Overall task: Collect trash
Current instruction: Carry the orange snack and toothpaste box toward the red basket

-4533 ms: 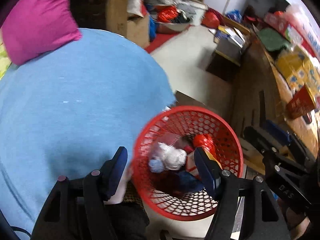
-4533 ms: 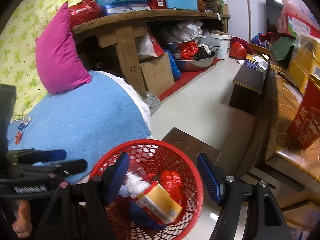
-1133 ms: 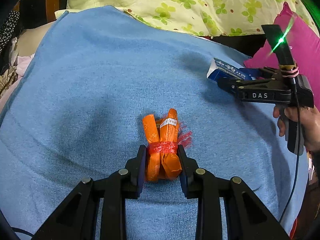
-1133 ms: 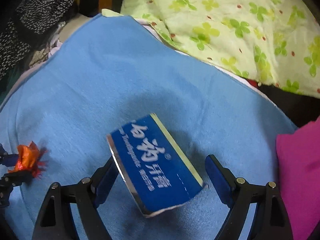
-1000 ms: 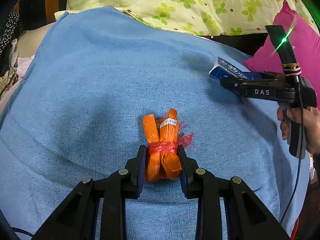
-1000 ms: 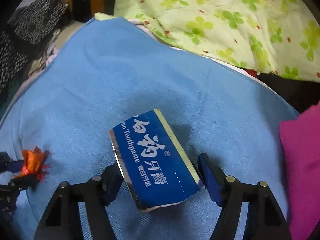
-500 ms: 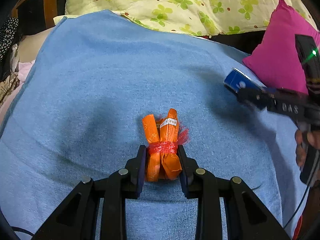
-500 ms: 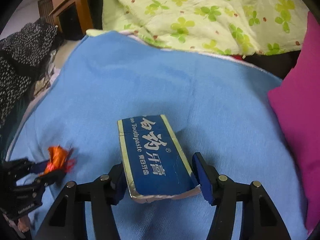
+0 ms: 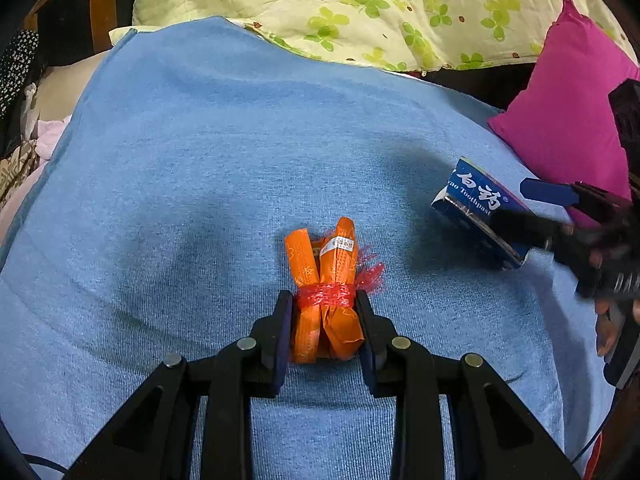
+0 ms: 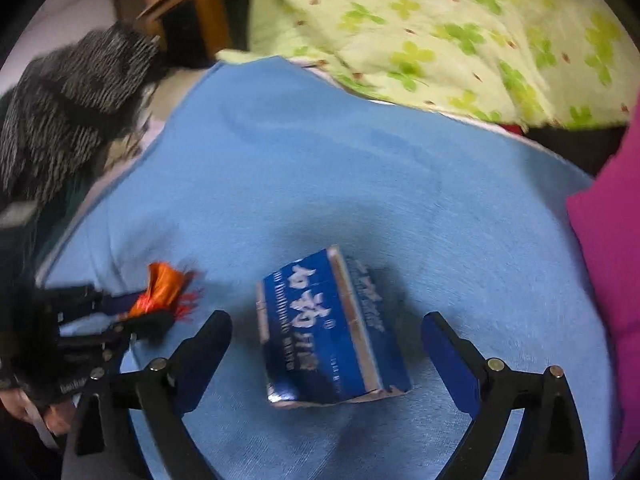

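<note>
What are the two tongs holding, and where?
The left tongs squeeze the orange packets by their lower half. The right tongs hold nothing; the blue box lies loose between them.

Between the left jaws, an orange bundle (image 9: 326, 280) banded red; between the right, a blue toothpaste box (image 10: 328, 328); beneath, a blue blanket (image 9: 200, 160); beyond, a clover-patterned yellow-green quilt (image 9: 380, 8).

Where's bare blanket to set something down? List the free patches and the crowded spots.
Free: the wide stretch of blue blanket between the clover quilt and the orange bundle, and its left side. Crowded: the right side, where the toothpaste box sits between the open right tongs by the pink pillow.
</note>
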Tool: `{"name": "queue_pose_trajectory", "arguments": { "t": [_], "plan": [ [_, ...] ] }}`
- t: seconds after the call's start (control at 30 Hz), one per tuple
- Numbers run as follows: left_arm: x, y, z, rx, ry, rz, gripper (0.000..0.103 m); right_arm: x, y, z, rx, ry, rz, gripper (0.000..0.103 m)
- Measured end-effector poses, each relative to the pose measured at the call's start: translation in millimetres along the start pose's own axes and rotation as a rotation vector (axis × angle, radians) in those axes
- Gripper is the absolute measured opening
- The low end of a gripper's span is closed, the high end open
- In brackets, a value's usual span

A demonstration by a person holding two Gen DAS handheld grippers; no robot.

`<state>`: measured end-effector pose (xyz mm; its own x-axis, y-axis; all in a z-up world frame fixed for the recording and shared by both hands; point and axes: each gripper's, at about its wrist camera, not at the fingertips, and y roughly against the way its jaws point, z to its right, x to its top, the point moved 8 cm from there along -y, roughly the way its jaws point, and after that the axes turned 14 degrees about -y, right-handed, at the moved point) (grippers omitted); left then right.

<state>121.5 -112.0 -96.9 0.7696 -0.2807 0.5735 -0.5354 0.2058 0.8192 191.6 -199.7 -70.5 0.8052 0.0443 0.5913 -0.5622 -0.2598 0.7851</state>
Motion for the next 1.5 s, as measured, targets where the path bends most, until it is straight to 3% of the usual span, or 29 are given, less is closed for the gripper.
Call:
{"name": "queue_pose_trajectory", "arguments": {
  "t": [0.1, 0.17, 0.2, 0.23, 0.27, 0.57, 0.83, 1.03, 1.5],
  "plan": [
    [-1.0, -0.5, 0.5, 0.002, -0.002, -0.003, 0.031, -7.0, -13.7, -4.1, -0.052, 0.065, -0.034, 0.097],
    [-1.1, -0.5, 0.0, 0.004, -0.002, -0.004, 0.031, -8.2, -20.3, -0.9, -0.015, 0.016, -0.057, 0.096],
    [-0.8, -0.5, -0.5, 0.005, -0.001, -0.005, 0.031, -8.5, -22.1, 1.5, 0.007, -0.016, -0.065, 0.092],
    [-0.6, -0.5, -0.5, 0.005, 0.001, -0.005, 0.031, -8.8, -24.3, 4.1, 0.007, -0.035, -0.071, 0.071],
    [-0.3, -0.6, -0.3, 0.006, 0.002, -0.005, 0.031, -9.9, -27.1, 7.7, -0.013, -0.043, -0.079, 0.067],
    [-0.7, 0.1, 2.1, 0.011, -0.005, -0.004, 0.031, -11.0, -14.2, 21.3, 0.007, -0.146, -0.052, 0.066],
    [-2.2, 5.6, 4.4, 0.016, -0.021, 0.006, 0.031, -29.8, 29.1, 23.0, -0.005, -0.227, 0.017, 0.066],
    [-7.5, 21.5, 19.9, 0.031, -0.019, 0.001, 0.031, -68.0, 81.7, 25.6, -0.006, -0.303, 0.067, 0.066],
    [-42.7, 94.9, 101.3, 0.024, -0.123, 0.003, 0.031, -152.5, 190.0, 33.5, -0.019, -0.414, 0.18, 0.066]
  ]
}}
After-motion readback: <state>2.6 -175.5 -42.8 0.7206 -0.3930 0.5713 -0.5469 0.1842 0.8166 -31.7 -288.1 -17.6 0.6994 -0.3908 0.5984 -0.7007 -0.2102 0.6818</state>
